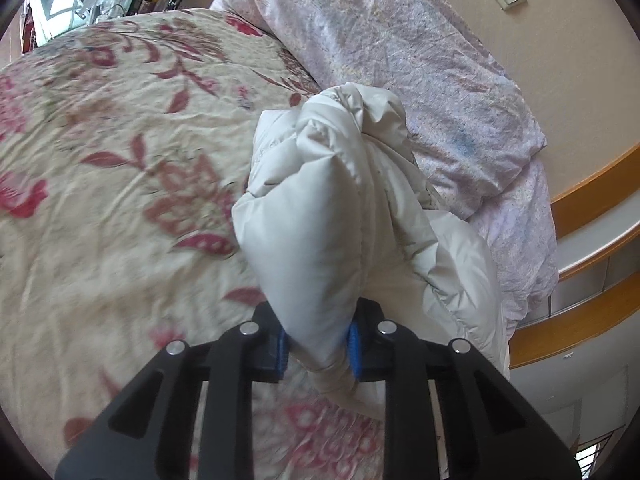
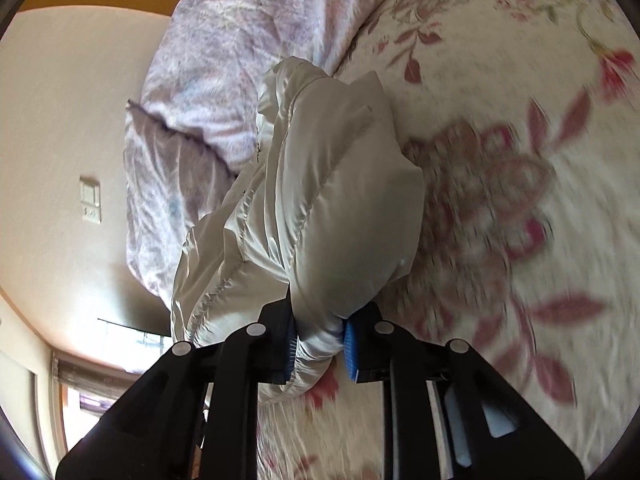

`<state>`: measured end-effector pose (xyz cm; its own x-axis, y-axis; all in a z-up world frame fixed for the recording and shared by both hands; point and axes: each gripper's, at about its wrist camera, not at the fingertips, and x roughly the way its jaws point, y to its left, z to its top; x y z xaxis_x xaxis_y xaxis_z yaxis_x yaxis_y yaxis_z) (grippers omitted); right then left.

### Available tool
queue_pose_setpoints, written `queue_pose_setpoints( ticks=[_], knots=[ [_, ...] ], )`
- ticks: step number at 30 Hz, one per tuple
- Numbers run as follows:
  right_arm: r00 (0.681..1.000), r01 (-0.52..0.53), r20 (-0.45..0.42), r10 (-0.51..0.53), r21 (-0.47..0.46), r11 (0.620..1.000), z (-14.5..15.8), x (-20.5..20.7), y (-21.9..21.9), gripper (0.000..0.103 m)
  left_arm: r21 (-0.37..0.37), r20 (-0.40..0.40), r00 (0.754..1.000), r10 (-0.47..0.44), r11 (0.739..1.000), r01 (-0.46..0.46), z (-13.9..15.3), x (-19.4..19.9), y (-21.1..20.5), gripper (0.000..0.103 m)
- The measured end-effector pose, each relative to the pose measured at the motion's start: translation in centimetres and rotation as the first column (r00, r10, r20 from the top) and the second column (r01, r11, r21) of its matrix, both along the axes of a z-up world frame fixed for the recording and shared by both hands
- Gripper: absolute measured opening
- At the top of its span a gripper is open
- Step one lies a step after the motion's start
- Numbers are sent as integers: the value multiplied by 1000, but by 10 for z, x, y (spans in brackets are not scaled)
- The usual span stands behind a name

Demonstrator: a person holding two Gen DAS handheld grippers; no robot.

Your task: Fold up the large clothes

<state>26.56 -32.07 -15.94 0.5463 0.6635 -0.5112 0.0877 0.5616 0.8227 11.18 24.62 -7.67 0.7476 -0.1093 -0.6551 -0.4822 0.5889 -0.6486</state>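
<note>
Over a floral bed (image 1: 120, 152), both grippers, left (image 1: 318, 344) and right (image 2: 320, 346), clench a white puffer jacket (image 1: 332, 208) (bunched, hanging), its length running away from them toward the lilac duvet (image 1: 420, 60).

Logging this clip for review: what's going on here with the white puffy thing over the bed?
A person is holding a white padded jacket with both tongs at once. The left tongs and the right tongs are each shut on a bunched part of it between blue pads. The jacket hangs crumpled, not spread out, above a floral bedspread, with a lilac duvet piled beside it. No fold is visible yet.
</note>
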Motion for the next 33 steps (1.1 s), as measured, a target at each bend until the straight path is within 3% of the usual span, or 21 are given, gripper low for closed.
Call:
queue_pose_setpoints(
  ticks=[8, 14, 16, 21, 26, 30, 33],
  knots=[
    [999, -33, 3, 33, 4, 999, -5, -42, -6, 19, 4, 6, 1000, 17, 1000, -17, 1, -60, -9, 23],
    [999, -50, 4, 51, -30, 998, -3, -51, -10, 21, 21, 1, 999, 35, 999, -35, -2, -72, -15, 24],
    [999, -54, 1, 54, -48, 997, -3, -52, -10, 26, 34, -3, 999, 43, 999, -43, -2, -73, -17, 25],
    [1000, 5, 27, 0, -193, 981, 11, -64, -23, 51, 51, -8, 998, 66, 997, -66, -4, -75, -18, 31],
    [981, 181, 130, -143, -359, 916, 43, -76, -47, 51, 53, -24, 997, 68, 996, -66, -8, -75, -16, 41],
    [978, 178, 175, -114, -413, 893, 62, -68, -36, 51, 54, -29, 998, 59, 997, -57, -8, -75, -14, 42],
    [978, 128, 208, -36, -447, 885, 77, -58, -6, 51, 60, -34, 998, 53, 997, -51, -8, -74, -15, 42]
  ],
)
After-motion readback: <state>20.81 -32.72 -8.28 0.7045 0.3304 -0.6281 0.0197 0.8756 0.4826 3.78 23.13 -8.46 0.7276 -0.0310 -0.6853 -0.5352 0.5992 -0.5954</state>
